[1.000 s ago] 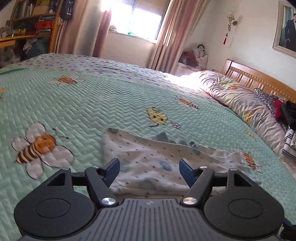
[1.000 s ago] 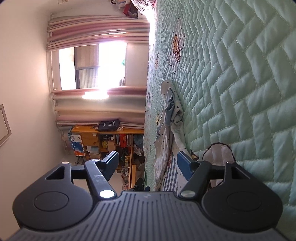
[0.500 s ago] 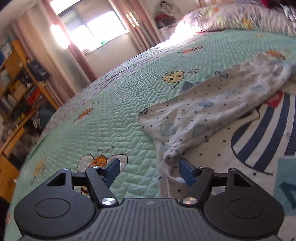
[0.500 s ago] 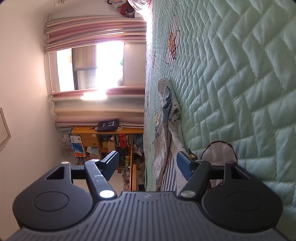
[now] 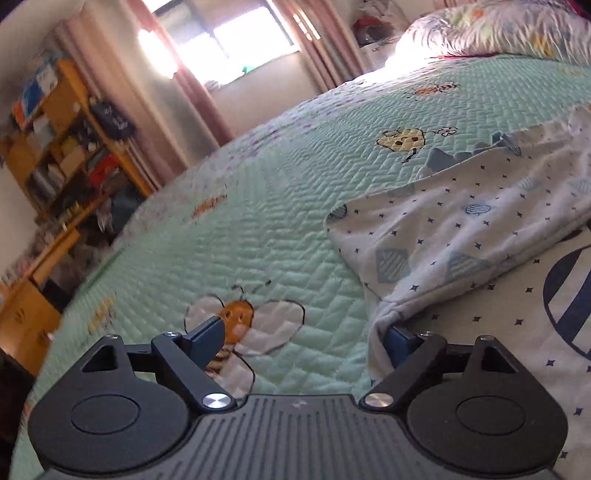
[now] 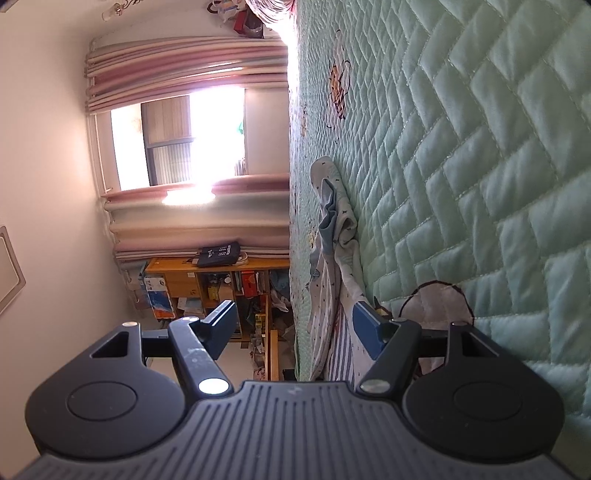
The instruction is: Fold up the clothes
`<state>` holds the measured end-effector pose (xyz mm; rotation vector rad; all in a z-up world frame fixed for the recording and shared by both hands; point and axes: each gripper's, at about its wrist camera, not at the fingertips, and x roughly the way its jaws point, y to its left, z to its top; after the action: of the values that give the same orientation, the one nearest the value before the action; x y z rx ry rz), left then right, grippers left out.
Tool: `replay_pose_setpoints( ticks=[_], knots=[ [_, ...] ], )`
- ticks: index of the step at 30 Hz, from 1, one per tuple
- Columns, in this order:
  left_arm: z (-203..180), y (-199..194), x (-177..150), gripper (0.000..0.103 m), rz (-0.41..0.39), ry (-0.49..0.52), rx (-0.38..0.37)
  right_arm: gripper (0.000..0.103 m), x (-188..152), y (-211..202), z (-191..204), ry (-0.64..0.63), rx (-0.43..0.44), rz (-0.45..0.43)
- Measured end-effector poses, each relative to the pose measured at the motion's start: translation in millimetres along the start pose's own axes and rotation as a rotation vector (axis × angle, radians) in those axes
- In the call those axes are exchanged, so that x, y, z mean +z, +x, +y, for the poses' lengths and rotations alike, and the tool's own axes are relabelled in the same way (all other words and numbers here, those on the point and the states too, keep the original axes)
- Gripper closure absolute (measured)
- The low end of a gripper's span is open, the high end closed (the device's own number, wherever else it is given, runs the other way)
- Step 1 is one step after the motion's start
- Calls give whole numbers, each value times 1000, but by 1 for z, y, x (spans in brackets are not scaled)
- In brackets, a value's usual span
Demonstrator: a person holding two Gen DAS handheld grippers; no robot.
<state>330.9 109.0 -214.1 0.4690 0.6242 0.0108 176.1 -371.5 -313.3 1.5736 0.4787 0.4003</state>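
A white child's garment [image 5: 461,229] with small dark stars, blue patches and a navy striped print lies on the green quilted bedspread [image 5: 277,206]. My left gripper [image 5: 303,339] hovers low at the garment's left fold with its jaws opening. Its right finger [image 5: 400,341] is tucked against the cloth edge, its left finger over a bee print, and nothing is pinched. My right gripper [image 6: 293,328] is rolled on its side, open and level with the bed. The garment [image 6: 332,229] edge runs between its fingers. One finger [image 6: 365,332] lies by the bedspread [image 6: 461,147].
A rumpled floral duvet [image 5: 498,26] lies at the head of the bed. Beyond the far bed edge stand pink curtains [image 5: 192,92], a bright window [image 6: 207,136] and a cluttered wooden shelf [image 5: 66,147], also the shelf [image 6: 221,284] in the right wrist view.
My left gripper rolled, dipped toward the garment's left fold and spread its jaws wider. The right gripper kept still.
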Motion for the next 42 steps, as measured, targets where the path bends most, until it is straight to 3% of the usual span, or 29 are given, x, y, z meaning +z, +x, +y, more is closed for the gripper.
replay_pose_setpoints(
  ticks=[3, 7, 10, 16, 20, 24, 29, 35, 39, 42],
  knots=[
    [19, 4, 0, 14, 15, -153, -55, 32, 0, 0, -1, 0, 1, 0],
    [55, 28, -9, 13, 93, -452, -197, 32, 0, -1, -2, -1, 3, 0],
    [59, 33, -23, 13, 99, -543, -240, 32, 0, -1, -4, 10, 8, -3],
    [60, 22, -26, 13, 98, -565, -251, 32, 1, -2, -6, 14, 11, -3],
    [56, 14, -25, 14, 94, -502, -243, 32, 0, -1, -5, 7, 15, 6],
    [62, 12, -22, 14, 67, -518, -289, 32, -2, 0, -2, -13, 10, 19],
    [63, 29, -11, 13, 128, -518, -265, 32, -4, 1, -1, -8, 12, 27],
    [61, 4, -30, 13, 117, -569, -318, 32, -5, 2, 2, -6, 14, 28],
    [62, -7, -38, 13, 121, -549, -299, 32, -4, 3, 3, -3, 18, 29],
    [60, -18, -40, 13, 94, -541, -338, 32, -4, 3, 4, -8, 19, 31]
  ],
)
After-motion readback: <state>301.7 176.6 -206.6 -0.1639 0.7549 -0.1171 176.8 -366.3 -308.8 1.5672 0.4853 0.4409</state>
